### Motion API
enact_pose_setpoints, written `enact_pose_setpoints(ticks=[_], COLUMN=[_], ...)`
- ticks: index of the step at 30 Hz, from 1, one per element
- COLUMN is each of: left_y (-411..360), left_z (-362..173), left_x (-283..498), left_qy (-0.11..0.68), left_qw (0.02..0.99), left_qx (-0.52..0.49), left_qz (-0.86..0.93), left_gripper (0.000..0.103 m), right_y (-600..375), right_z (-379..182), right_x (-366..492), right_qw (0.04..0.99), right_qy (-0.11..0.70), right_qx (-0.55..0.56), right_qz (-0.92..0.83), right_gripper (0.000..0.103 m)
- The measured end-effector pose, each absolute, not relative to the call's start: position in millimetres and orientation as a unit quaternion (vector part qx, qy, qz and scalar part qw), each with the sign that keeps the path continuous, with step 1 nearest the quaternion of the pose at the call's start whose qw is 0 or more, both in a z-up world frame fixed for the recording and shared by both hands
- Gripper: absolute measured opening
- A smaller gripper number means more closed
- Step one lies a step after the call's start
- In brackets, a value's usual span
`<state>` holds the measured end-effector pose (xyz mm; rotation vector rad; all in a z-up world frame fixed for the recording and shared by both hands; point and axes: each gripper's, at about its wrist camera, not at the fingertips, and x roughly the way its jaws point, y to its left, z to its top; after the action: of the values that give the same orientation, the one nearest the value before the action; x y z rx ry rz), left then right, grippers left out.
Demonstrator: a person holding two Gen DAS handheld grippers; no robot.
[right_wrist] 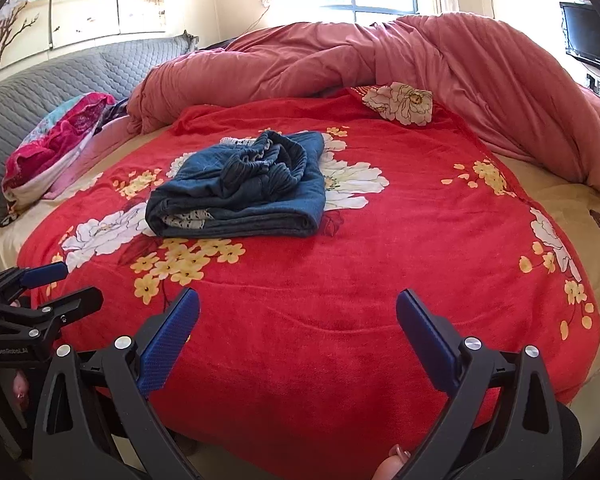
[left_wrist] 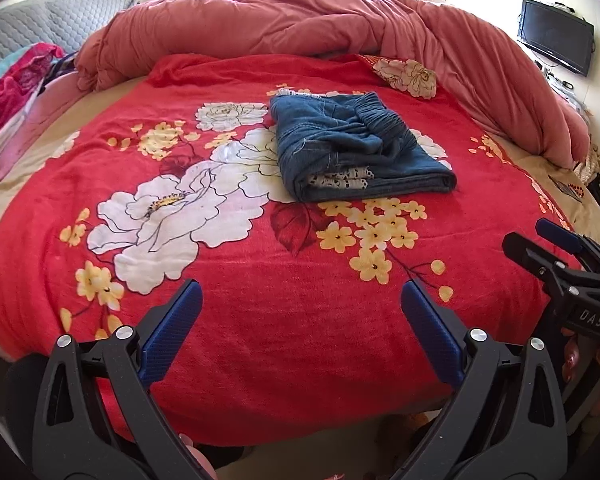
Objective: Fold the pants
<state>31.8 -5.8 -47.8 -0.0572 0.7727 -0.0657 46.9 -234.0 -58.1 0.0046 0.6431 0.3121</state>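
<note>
Both grippers, left [left_wrist: 301, 304] and right [right_wrist: 298, 312], hang near the bed's edge with fingers wide apart, holding nothing. Folded blue pants [left_wrist: 356, 148] lie on the red blanket [left_wrist: 260, 280], well apart from them.

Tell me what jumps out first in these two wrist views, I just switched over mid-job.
The red floral blanket fills the bed, and the folded blue denim pants lie on it toward the far side, elastic waistband bunched on top. Behind them a pink comforter is heaped along the back. The left gripper and right gripper hang wide open over the near edge, holding nothing.
</note>
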Motion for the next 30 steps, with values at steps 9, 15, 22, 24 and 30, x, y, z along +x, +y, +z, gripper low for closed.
enact_pose_setpoints(ticks=[9,15,22,24,30], left_y=[-3.8,-3.4,-1.7,-1.0,0.8], left_z=[-48.9,-48.5,-46.9,-46.0,-43.7], left_x=[34.4,34.6,33.3,33.1,32.7], left_qy=[0.377,0.376,0.375,0.375,0.372], left_qw=[0.925,0.926,0.926,0.926,0.927], left_qx=[-0.034,-0.033,-0.035,-0.035,-0.037], left_qz=[-0.028,-0.027,-0.022,-0.02,-0.017], left_gripper=[0.094,0.094,0.094,0.094,0.094], right_y=[-233.7,-234.2,-233.9,-233.7,-234.7], right_z=[-62.4,-62.5,-63.5,-63.8,-63.9], right_x=[48.5,49.1,50.2,50.1,50.4], right_qw=[0.938,0.939,0.938,0.938,0.938], right_qy=[0.313,0.309,0.312,0.312,0.312], right_qx=[0.0,-0.001,-0.003,-0.002,-0.001], right_qz=[0.151,0.151,0.15,0.15,0.149], right_gripper=[0.098,0.098,0.098,0.098,0.098])
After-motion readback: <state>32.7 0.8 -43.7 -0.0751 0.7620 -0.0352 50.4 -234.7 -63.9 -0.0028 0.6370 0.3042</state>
